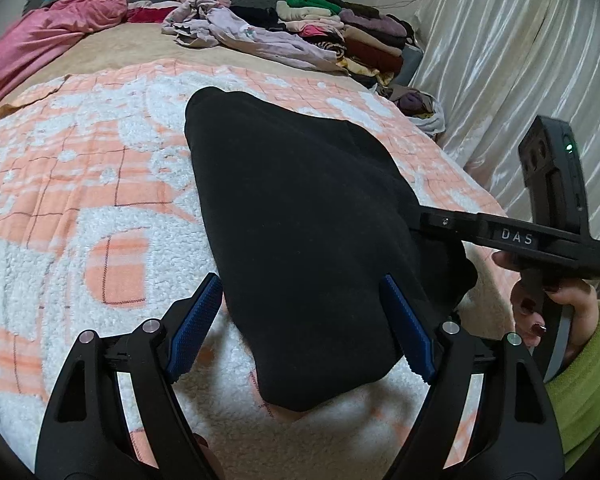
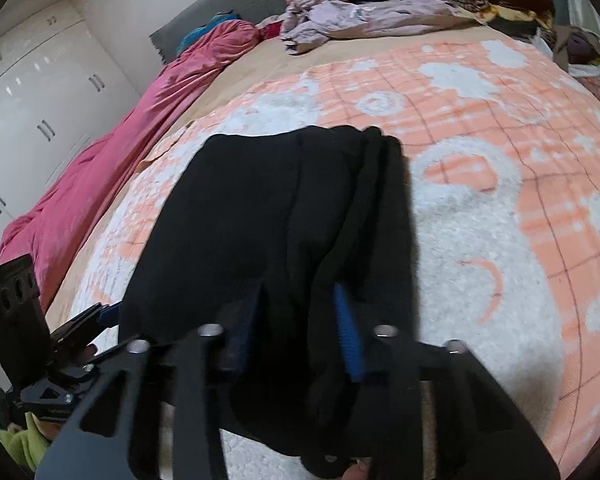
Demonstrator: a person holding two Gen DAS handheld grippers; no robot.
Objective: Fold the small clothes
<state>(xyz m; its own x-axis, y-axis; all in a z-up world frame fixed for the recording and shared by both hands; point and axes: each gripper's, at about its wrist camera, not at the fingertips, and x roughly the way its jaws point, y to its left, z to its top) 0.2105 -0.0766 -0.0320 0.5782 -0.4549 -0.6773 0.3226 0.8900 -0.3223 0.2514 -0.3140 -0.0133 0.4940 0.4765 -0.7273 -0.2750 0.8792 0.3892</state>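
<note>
Two claws work over one black garment [image 1: 300, 220], which lies folded lengthwise on the peach-and-white blanket [image 1: 80, 200] covering the bed. The left claw [image 1: 300, 328] is spread wide at the garment's near end — its blue pads stand either side of the cloth, not pressing it. The right claw [image 2: 296, 328] sits at the garment's right edge with dark folds between its partly parted pads; whether they pinch the cloth I cannot tell. Piled clothes [image 1: 340, 32] lie far behind.
</note>
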